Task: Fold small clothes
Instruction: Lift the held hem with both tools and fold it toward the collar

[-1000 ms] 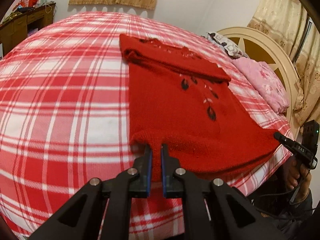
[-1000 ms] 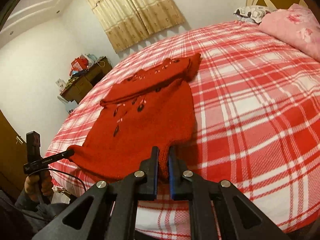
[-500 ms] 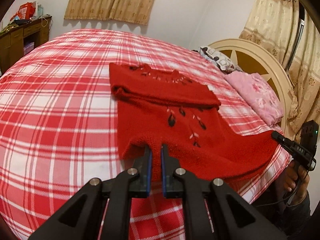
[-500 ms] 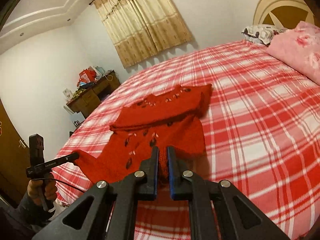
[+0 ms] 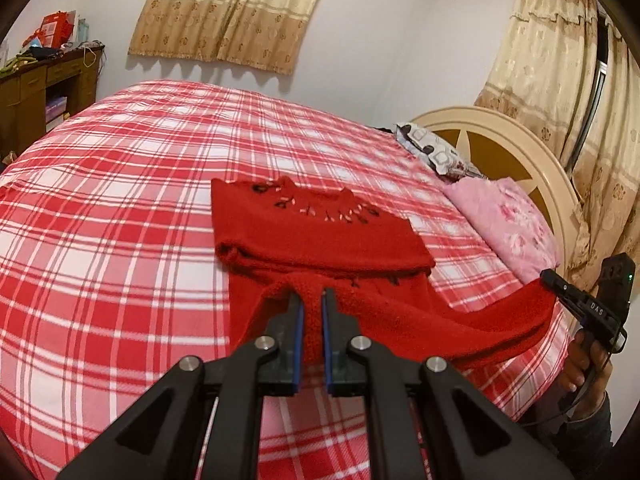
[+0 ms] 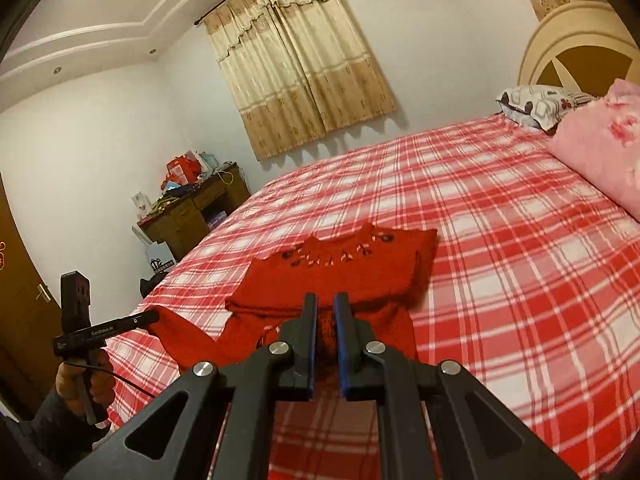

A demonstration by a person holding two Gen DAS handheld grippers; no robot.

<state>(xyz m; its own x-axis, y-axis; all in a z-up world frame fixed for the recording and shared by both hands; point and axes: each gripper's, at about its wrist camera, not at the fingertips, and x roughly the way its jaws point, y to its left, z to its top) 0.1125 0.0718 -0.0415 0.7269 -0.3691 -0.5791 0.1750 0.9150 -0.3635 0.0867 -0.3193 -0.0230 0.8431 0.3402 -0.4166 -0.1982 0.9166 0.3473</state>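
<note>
Both tools, left tool (image 5: 311, 312) and right tool (image 6: 326, 316), pinch the red sweater (image 5: 320, 236) hem corners, lifting it above the bed (image 5: 120, 200) to fold toward the collar.

Left claw (image 5: 311, 300), right claw (image 6: 326, 304): black linkage arms, silver pivot screws, blue-lined fingers; white lettering, black cable, dark sleeves, bare hands.

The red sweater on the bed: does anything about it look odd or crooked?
Nothing stands out. The red sweater lies flat on the plaid bedspread, its hem lifted mid-fold by the left gripper and right gripper.
</note>
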